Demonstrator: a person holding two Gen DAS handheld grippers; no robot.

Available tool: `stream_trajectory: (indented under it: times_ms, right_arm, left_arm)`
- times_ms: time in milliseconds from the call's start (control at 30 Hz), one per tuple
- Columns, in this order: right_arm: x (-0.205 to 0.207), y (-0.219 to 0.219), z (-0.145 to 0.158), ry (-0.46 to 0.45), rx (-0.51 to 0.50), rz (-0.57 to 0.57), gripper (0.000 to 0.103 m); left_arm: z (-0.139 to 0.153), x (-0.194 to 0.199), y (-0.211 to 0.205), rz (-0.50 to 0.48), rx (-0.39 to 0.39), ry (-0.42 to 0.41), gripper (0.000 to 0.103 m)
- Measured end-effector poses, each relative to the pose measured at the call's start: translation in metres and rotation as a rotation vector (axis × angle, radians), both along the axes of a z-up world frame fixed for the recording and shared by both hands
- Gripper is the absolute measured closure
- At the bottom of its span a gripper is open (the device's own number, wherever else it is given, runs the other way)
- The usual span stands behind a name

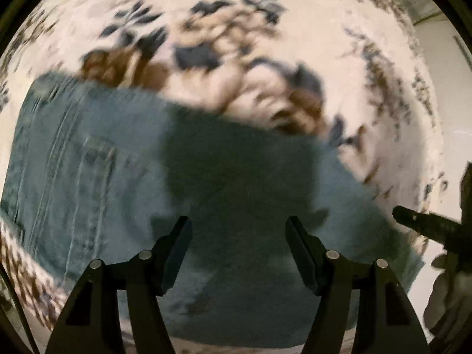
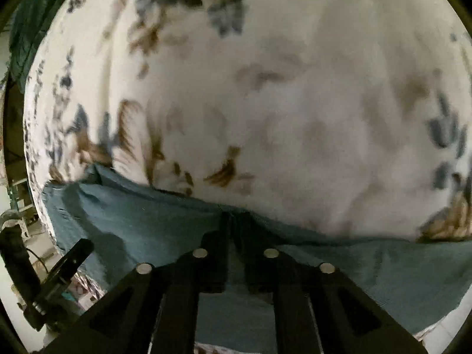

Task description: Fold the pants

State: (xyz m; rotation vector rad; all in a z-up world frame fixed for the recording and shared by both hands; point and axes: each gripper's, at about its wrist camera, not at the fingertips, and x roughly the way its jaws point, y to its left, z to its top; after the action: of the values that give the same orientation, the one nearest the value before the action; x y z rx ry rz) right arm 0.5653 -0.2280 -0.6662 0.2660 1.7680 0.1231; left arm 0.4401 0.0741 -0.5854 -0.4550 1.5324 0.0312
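The pants are blue-green denim jeans (image 1: 88, 162) lying on a white bedsheet with blue and brown flowers (image 1: 295, 14). In the left wrist view my left gripper (image 1: 238, 224) hovers open and empty just above the denim, casting a dark shadow on it. In the right wrist view my right gripper (image 2: 236, 221) is shut on an edge of the jeans (image 2: 141, 221), and the cloth bunches at the fingertips. The right gripper's tip also shows at the right edge of the left wrist view (image 1: 427, 227).
The flowered sheet (image 2: 295, 103) fills most of both views beyond the jeans. A pale floor and wall (image 1: 451, 118) lie past the bed's right edge. The left gripper's body (image 2: 59, 274) and some clutter show at the right wrist view's left edge.
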Motion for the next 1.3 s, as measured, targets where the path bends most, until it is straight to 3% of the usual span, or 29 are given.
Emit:
stream_trajectory:
  times_ms: [33, 67, 133, 200, 233, 267, 300, 400, 433, 533, 633, 700, 800, 867, 900, 1033, 1133, 1200, 1300]
  right_arm:
    - [0.001, -0.002, 0.015, -0.04, -0.04, 0.013, 0.058]
    - [0.0, -0.004, 0.035, -0.101, -0.089, 0.015, 0.045]
    - [-0.012, 0.0, 0.056, -0.178, -0.094, 0.004, 0.045]
    - [-0.022, 0.016, 0.059, -0.168, 0.023, -0.002, 0.045]
    - [-0.028, 0.028, 0.051, -0.135, 0.085, 0.003, 0.053]
    - [-0.039, 0.05, 0.036, -0.089, 0.126, 0.0, 0.077]
    - [-0.041, 0.058, 0.023, -0.069, 0.135, -0.005, 0.088]
    - [-0.043, 0.066, -0.011, -0.082, 0.074, -0.045, 0.094]
    - [-0.045, 0.063, -0.018, -0.094, 0.056, -0.076, 0.103]
    - [-0.042, 0.033, -0.026, -0.131, 0.047, -0.218, 0.103]
    - [-0.039, 0.026, -0.027, -0.079, 0.093, -0.244, 0.103]
    - [-0.031, 0.027, -0.011, -0.077, 0.129, -0.2, 0.097]
    - [-0.019, 0.046, 0.013, -0.086, 0.205, -0.135, 0.089]
    - [-0.007, 0.058, 0.016, -0.069, 0.263, -0.094, 0.069]
    - [0.0, 0.072, 0.015, -0.055, 0.272, -0.05, 0.068]
    - [0.018, 0.129, 0.002, -0.006, 0.26, 0.161, 0.068]
    - [0.015, 0.164, -0.012, 0.037, 0.178, 0.327, 0.07]
    - [0.011, 0.178, -0.015, 0.006, 0.131, 0.388, 0.091]
    - [0.007, 0.177, 0.006, -0.11, 0.083, 0.359, 0.098]
  left_arm:
    - [0.0, 0.007, -0.004, -0.005, -0.008, -0.008, 0.039]
    - [-0.001, 0.016, -0.009, -0.014, -0.019, -0.013, 0.039]
    - [-0.011, 0.036, -0.022, -0.059, -0.025, -0.007, 0.039]
    - [-0.029, 0.055, -0.032, -0.093, 0.021, 0.008, 0.039]
    - [-0.035, 0.059, -0.031, -0.098, 0.028, 0.018, 0.039]
    - [-0.042, 0.065, -0.032, -0.099, 0.029, 0.025, 0.037]
    - [-0.046, 0.069, -0.033, -0.101, 0.028, 0.024, 0.034]
    - [-0.052, 0.079, -0.038, -0.117, 0.033, 0.024, 0.032]
    - [-0.054, 0.082, -0.038, -0.114, 0.028, 0.024, 0.032]
    - [-0.052, 0.084, -0.034, -0.087, -0.006, 0.023, 0.032]
    - [-0.024, 0.079, -0.014, -0.012, -0.059, -0.037, 0.032]
    - [-0.004, 0.071, 0.0, 0.021, -0.045, -0.078, 0.032]
    - [0.011, 0.048, 0.024, 0.072, 0.044, -0.111, 0.032]
    - [0.005, 0.028, 0.042, 0.096, 0.104, -0.095, 0.032]
    - [-0.002, 0.02, 0.048, 0.106, 0.116, -0.071, 0.032]
    - [-0.024, -0.003, 0.068, 0.153, 0.114, -0.004, 0.032]
    - [-0.031, -0.011, 0.07, 0.164, 0.111, 0.001, 0.032]
    - [-0.031, -0.013, 0.067, 0.154, 0.117, -0.008, 0.032]
    - [-0.031, -0.014, 0.065, 0.151, 0.112, -0.017, 0.032]
